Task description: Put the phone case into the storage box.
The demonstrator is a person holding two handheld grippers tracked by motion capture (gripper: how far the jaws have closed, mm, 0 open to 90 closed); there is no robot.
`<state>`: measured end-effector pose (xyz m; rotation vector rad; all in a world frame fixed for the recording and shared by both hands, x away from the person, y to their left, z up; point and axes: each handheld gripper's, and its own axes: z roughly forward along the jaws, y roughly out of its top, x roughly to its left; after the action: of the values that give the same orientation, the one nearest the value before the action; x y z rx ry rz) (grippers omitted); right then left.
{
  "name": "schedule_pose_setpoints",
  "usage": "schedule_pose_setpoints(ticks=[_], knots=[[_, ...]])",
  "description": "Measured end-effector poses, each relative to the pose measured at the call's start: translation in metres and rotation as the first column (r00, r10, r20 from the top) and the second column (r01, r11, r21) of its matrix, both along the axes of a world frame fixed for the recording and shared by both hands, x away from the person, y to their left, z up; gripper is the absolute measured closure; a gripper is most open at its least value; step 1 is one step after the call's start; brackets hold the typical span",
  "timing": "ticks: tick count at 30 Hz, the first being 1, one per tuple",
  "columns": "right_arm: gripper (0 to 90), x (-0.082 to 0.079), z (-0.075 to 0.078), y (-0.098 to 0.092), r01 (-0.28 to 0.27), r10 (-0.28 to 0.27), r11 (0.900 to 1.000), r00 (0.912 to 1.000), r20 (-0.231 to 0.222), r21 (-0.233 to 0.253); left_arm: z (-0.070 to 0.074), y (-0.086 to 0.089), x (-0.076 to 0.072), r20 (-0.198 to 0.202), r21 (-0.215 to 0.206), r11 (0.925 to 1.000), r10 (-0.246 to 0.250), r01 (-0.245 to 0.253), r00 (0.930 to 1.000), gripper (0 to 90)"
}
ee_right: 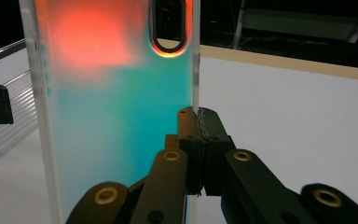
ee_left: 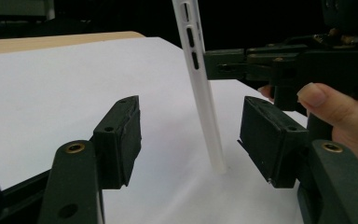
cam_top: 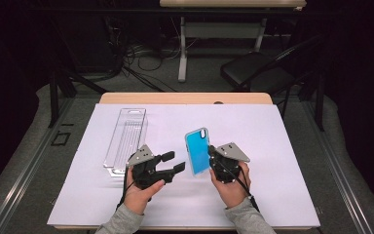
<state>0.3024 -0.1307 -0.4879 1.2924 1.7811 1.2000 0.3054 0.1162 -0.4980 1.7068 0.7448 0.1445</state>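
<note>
A phone case [cam_top: 198,151] with a blue-green back and clear rim stands on end on the white mat, tilted. My right gripper [cam_top: 210,150] is shut on its right edge; in the right gripper view the jaws pinch that clear edge [ee_right: 195,93] and the case [ee_right: 116,107] glows orange at the top. My left gripper [cam_top: 174,162] is open just left of the case, jaws spread. In the left gripper view the case's white side [ee_left: 203,88] stands between the two pads [ee_left: 121,140], touching neither.
A clear plastic package [cam_top: 126,139] lies on the white mat [cam_top: 272,146] to the left, just beyond my left gripper. The wooden table edge [cam_top: 185,98] runs along the back. A black chair [cam_top: 258,70] and desk legs stand on the floor behind.
</note>
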Motion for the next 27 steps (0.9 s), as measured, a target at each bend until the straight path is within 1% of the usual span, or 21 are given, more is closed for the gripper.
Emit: schedule_pose_setpoints(ticks=[2,4,6,9,11,13,14,15,16,17,18,20,22,27], knots=[[89.3,-0.001,-0.001,0.001,-0.002,0.002,1.000,1.0000,0.003,-0.009,0.000,-0.001,-0.001,-0.003,-0.007,1.0000,0.003,-0.003,1.0000,39.2],[89.3,-0.001,-0.001,0.001,-0.001,0.001,1.000,1.0000,0.004,-0.007,0.000,-0.001,-0.002,-0.007,-0.002,1.0000,-0.001,0.001,1.0000,40.2],[89.3,-0.001,-0.001,0.002,-0.001,0.001,1.000,1.0000,0.006,-0.005,0.000,-0.002,-0.003,-0.015,-0.002,1.0000,0.009,-0.009,0.9999,40.6],[89.3,-0.002,-0.001,0.002,-0.002,0.002,1.000,1.0000,0.003,-0.002,0.000,-0.002,-0.004,-0.028,-0.011,0.9999,-0.008,0.008,0.9996,43.4],[89.2,-0.002,-0.001,0.002,-0.005,0.005,1.000,1.0000,0.005,-0.002,0.000,-0.003,-0.004,-0.023,-0.009,0.9999,-0.003,0.003,0.9997,44.1],[89.2,-0.003,-0.001,0.003,-0.010,0.010,1.000,0.9999,0.006,-0.006,-0.001,-0.004,-0.005,-0.026,-0.009,0.9999,-0.010,0.009,0.9996,44.2],[89.3,-0.003,-0.001,0.004,-0.012,0.012,1.000,0.9999,0.008,-0.004,-0.001,-0.004,-0.005,-0.029,-0.013,0.9999,-0.005,0.004,0.9996,44.3],[89.2,-0.004,-0.001,0.004,-0.015,0.015,1.000,0.9999,0.004,-0.004,-0.002,-0.004,-0.005,-0.035,-0.022,0.9996,-0.015,0.014,0.9993,44.5],[89.2,-0.004,-0.001,0.005,-0.018,0.018,1.000,0.9998,0.005,-0.004,-0.002,-0.004,-0.005,-0.040,-0.030,0.9993,-0.025,0.023,0.9989,45.7],[89.2,-0.004,-0.001,0.005,-0.020,0.020,1.000,0.9998,0.006,-0.005,-0.003,-0.005,-0.006,-0.043,-0.031,0.9992,-0.028,0.027,0.9987,49.6],[89.2,-0.005,0.000,0.006,-0.023,0.023,1.000,0.9997,0.008,-0.006,-0.003,-0.005,-0.006,-0.049,-0.032,0.9990,-0.034,0.032,0.9982,51.0],[89.2,-0.006,0.000,0.007,-0.030,0.030,1.000,0.9995,0.009,0.000,-0.004,-0.006,-0.006,-0.052,-0.035,0.9988,-0.037,0.035,0.9979,52.2],[89.2,-0.007,0.000,0.008,-0.035,0.035,0.999,0.9993,0.014,0.001,-0.005,-0.007,-0.006,-0.064,-0.042,0.9984,-0.040,0.037,0.9971,55.2],[89.2,-0.009,0.000,0.010,-0.046,0.046,0.999,0.9988,0.016,-0.002,-0.006,-0.007,-0.006,-0.076,-0.046,0.9983,-0.038,0.035,0.9964,57.4]])
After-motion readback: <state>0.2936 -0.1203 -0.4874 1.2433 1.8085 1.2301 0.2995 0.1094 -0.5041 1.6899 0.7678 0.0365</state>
